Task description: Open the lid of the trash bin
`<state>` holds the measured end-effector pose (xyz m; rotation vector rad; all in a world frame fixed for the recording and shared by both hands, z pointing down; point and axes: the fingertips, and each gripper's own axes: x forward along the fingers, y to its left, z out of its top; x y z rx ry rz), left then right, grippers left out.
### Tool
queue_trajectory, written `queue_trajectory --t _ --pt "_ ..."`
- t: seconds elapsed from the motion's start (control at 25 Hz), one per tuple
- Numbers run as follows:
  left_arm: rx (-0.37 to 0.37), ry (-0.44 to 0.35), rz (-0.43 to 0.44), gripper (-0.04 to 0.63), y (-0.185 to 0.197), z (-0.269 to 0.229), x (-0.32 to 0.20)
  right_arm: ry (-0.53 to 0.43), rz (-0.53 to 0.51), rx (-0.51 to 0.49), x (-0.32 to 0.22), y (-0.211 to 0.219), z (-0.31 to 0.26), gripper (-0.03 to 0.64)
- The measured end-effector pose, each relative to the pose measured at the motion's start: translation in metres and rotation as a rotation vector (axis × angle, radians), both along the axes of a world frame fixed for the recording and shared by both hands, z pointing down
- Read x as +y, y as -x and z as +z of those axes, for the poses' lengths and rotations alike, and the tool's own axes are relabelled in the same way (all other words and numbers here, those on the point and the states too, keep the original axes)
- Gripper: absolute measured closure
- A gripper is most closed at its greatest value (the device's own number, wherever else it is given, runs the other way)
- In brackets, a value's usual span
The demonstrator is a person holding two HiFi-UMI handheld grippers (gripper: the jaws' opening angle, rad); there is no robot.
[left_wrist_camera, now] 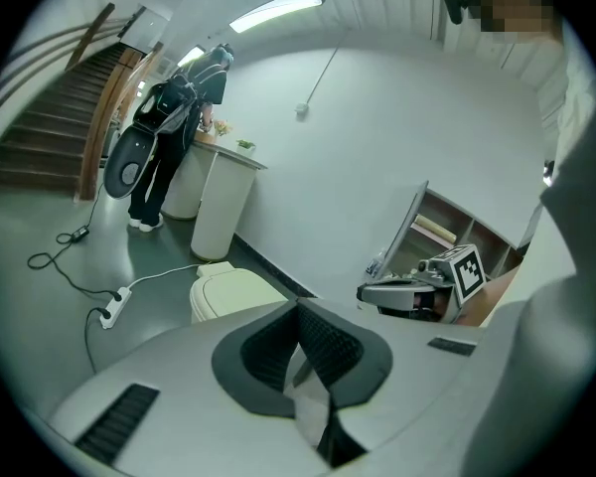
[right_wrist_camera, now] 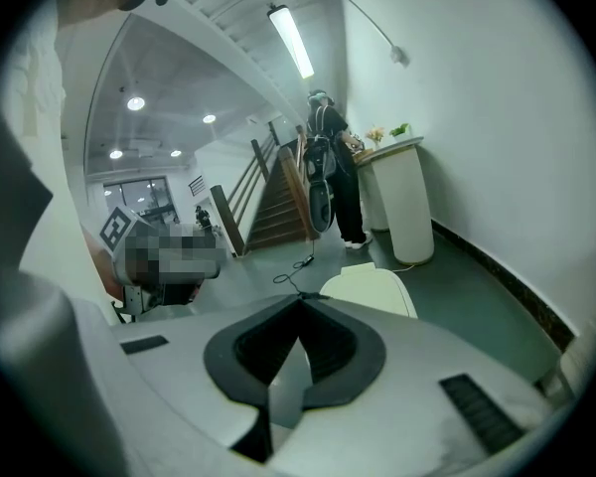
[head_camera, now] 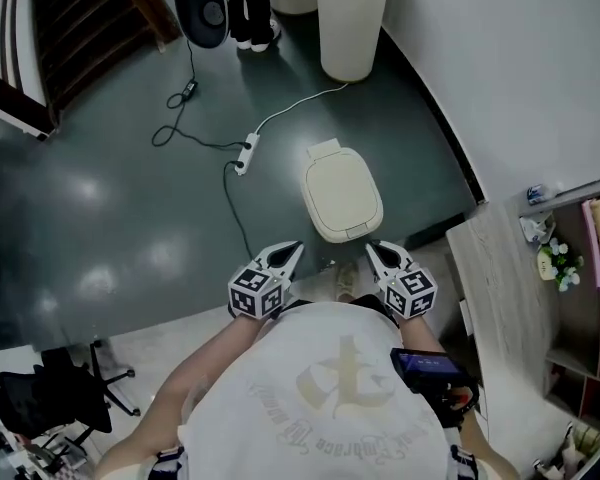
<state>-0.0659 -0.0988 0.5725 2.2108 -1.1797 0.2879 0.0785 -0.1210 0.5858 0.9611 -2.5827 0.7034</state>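
Observation:
The trash bin (head_camera: 342, 193) is a low cream bin with its lid down, standing on the dark floor just ahead of me. It also shows as the cream bin (left_wrist_camera: 233, 294) beyond the left jaws and the cream bin (right_wrist_camera: 370, 288) beyond the right jaws. My left gripper (head_camera: 290, 252) hovers near the bin's front left corner, apart from it. My right gripper (head_camera: 374, 251) hovers near its front right corner. In each gripper view the black pads (left_wrist_camera: 323, 351) (right_wrist_camera: 328, 351) meet at the tip with nothing between them. Both grippers are shut and empty.
A white power strip (head_camera: 246, 153) with cables lies on the floor to the left of the bin. A tall white pedestal (head_camera: 352, 23) and a standing person (head_camera: 250, 13) are behind it. The white wall and a wooden shelf unit (head_camera: 500, 298) close off the right; stairs (head_camera: 80, 28) rise at far left.

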Motion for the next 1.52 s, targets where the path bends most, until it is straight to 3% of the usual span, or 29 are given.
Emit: queue_trajectory --t 0.48,0.84,1.16,1.52 --pt "-0.033 0.008 -0.081 0.580 -0.035 0.004 -0.055 0.028 -0.128 0.007 -0.069 -0.024 0.017 0.612" --pt "-0.056 0.052 -0.145 0.581 -0.049 0.018 -0.067 0.074 -0.200 0.010 -0.098 -0.037 0.040 0.612" --pt "-0.065 0.080 -0.212 0.581 -0.039 0.028 -0.070 0.077 -0.299 0.016 -0.116 -0.017 0.054 0.612" --pt "-0.044 0.117 -0.234 0.581 -0.031 0.045 -0.054 0.092 -0.336 0.037 -0.110 0.007 0.068 0.612"
